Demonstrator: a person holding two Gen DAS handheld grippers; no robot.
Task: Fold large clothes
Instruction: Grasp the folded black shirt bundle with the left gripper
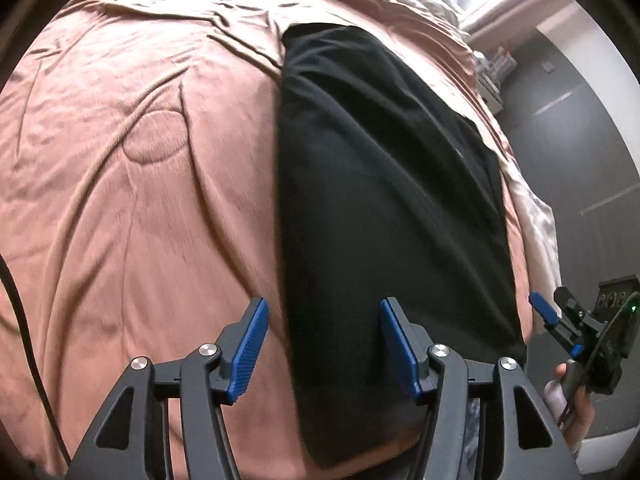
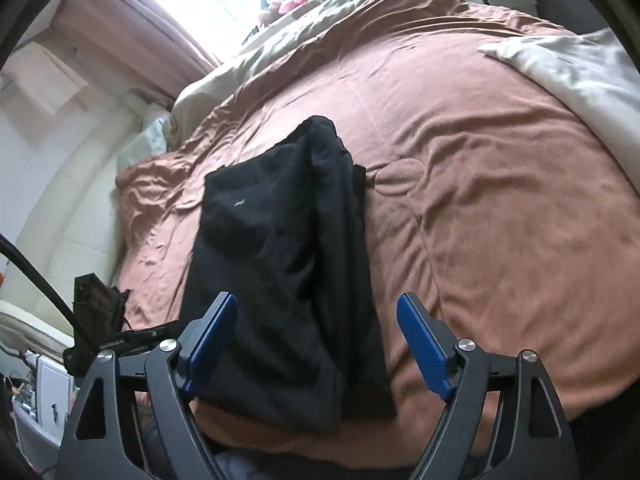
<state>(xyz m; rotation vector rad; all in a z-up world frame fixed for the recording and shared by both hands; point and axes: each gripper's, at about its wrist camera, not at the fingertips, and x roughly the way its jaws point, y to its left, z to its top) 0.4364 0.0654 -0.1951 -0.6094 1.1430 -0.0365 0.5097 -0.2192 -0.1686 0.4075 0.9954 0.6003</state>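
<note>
A bedroom is shown, with a bed covered by a rumpled pinkish-brown bedspread [image 2: 500,208] taking up most of both views. Nearest the cameras, both grippers are held above the near edge of the bed. The left gripper [image 1: 324,344] is spread wide with nothing between its blue pads, and the right gripper [image 2: 316,344] is likewise released and empty. The right gripper is also caught at the far right of the left wrist view, beside the bed's edge.

Just beyond the fingertips lies the black garment [image 2: 288,264], already folded into a long narrow strip on the bedspread. Its long axis runs straight away from the person — near end at the bed's edge below the grippers, far end pointing towards the head of the bed. The near end is bracketed by the right gripper's open fingers, while the left gripper sits over the strip's left border; both seem about equally near.

The cloth appears soft and layered, with a lengthwise fold ridge and a small pale mark. A crosswise fold — near end carried to far end — is judged the likely remaining step.

Farther off, a pale blanket [image 2: 576,68] and a bright window [image 2: 224,4] are seen.
</note>
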